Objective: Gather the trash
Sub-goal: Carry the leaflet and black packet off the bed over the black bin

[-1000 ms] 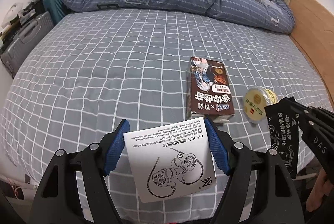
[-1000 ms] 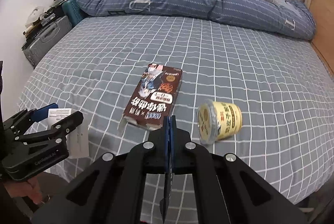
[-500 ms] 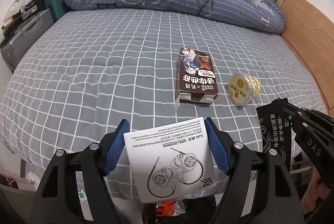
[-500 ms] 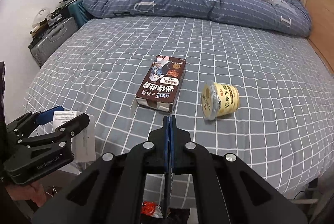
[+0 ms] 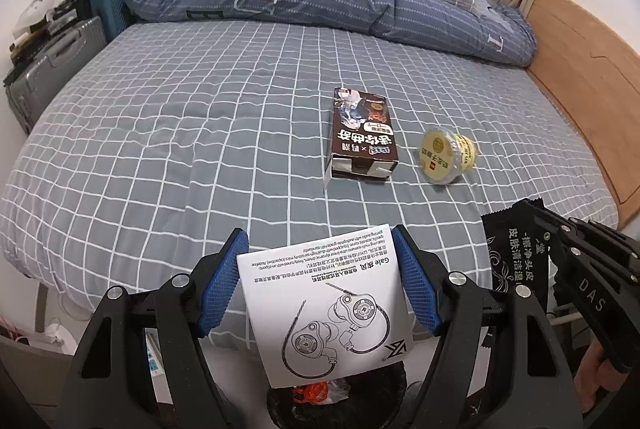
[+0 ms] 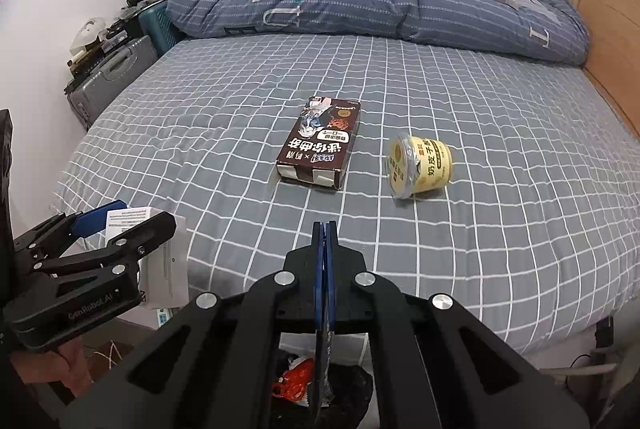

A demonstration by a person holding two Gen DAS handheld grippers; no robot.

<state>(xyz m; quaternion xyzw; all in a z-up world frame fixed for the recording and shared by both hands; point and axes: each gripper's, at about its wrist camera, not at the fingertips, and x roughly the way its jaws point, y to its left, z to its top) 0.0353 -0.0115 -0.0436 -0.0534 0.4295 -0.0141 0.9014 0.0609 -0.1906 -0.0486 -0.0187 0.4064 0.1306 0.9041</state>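
Two loads are in my tongs: the left gripper (image 5: 320, 285) clamps a stiff white leaflet (image 5: 326, 313), and the right gripper (image 6: 325, 229) is pinched flat on a thin black sachet (image 5: 512, 253). Over the last second I've backed both off the bed (image 5: 200, 117), so the black-lined trash bin (image 6: 352, 385) now sits below them, ready for dropping. Beyond the bin, a glossy brown carton (image 6: 320, 149) and a round yellow cup (image 6: 420, 165) on its side remain on the soft checked sheet.
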